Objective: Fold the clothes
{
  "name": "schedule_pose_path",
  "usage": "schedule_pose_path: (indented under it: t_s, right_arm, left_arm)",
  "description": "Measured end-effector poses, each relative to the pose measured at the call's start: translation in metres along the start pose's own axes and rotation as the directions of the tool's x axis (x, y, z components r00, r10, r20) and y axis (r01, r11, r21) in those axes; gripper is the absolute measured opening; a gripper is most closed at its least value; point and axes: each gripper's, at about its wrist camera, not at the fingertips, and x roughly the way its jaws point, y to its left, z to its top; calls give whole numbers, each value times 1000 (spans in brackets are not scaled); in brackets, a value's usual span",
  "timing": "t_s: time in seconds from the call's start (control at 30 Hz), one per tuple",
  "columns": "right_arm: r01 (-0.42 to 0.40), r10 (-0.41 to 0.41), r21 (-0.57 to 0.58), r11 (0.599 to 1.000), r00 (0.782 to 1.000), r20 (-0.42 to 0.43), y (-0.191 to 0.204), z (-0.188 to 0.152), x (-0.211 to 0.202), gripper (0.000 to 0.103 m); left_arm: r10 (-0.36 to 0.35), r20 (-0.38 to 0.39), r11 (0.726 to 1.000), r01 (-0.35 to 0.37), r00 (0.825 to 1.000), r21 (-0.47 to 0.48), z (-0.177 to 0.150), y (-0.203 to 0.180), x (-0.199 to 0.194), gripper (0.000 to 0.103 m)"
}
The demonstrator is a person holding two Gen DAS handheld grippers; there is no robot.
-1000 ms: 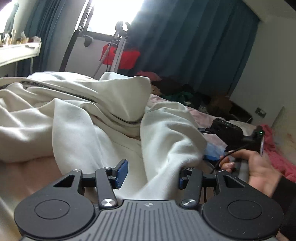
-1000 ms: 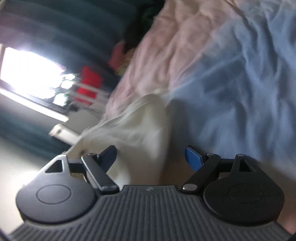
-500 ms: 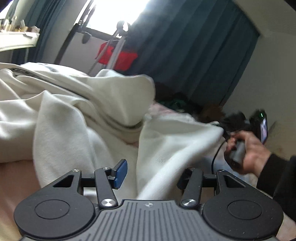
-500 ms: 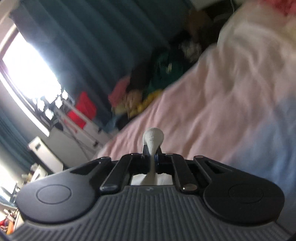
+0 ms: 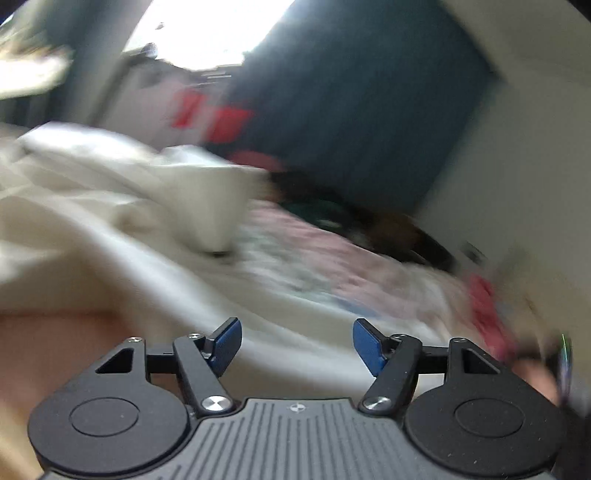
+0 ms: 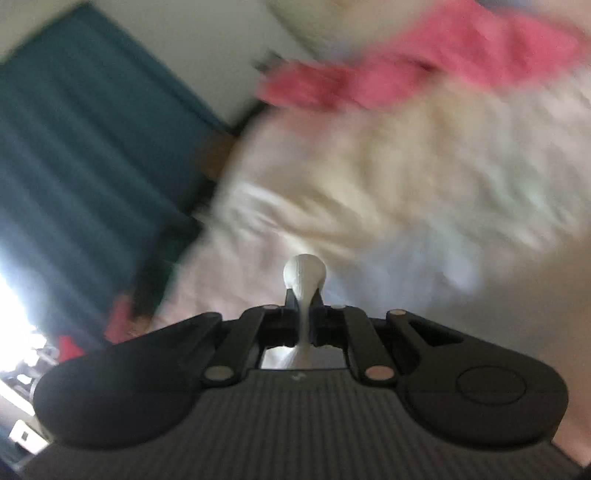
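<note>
My left claw (image 5: pixel 297 347) is spreading, its blue pads (image 5: pixel 226 345) standing apart with nothing pinched between them; cream cloth only lies below and ahead of the gap. That cloth is the cream garment (image 5: pixel 110 206), heaped in soft folds across the bed (image 5: pixel 332 266), filling the left half of the left wrist view, with one folded part rising to a blunt corner near the middle. Past it the bedcover shows pink and pale patches, all smeared by blur. Behind the bed hang dark teal curtains (image 5: pixel 369 110), with a bright window (image 5: pixel 207 33) to their left and something red (image 5: pixel 218 122) under it. At the right edge a hand (image 5: pixel 535 373) shows dimly beside my claw's body.

My right claw (image 6: pixel 303 299) is pressed together on a thin pinch of the same cream cloth, which bulges out as a small rounded knob just past the fingertips and trails down behind them. Beyond it lies pale bedding, a pink cloth (image 6: pixel 406 74) farther off, and the teal curtains to the left.
</note>
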Motion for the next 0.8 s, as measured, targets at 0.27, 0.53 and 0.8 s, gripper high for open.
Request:
schedule_pose_path:
  t_s: [0.27,0.53,0.8]
  right_arm:
    - [-20,39,145,989,991,-131,-34,2,5,11]
    - [-26,115,315,949,956,-269,-49,-16,13,78]
    - [5,25,128,992,973,-230,-39,-8,28,8]
  left_arm:
    - [220,-84,802,-229,972,-551,9,115,-5,73]
    - [376,74,541,-153,924,-827,8,178,-40,71]
    - [562,123,532,-243,818,-811,48,194,-56,34]
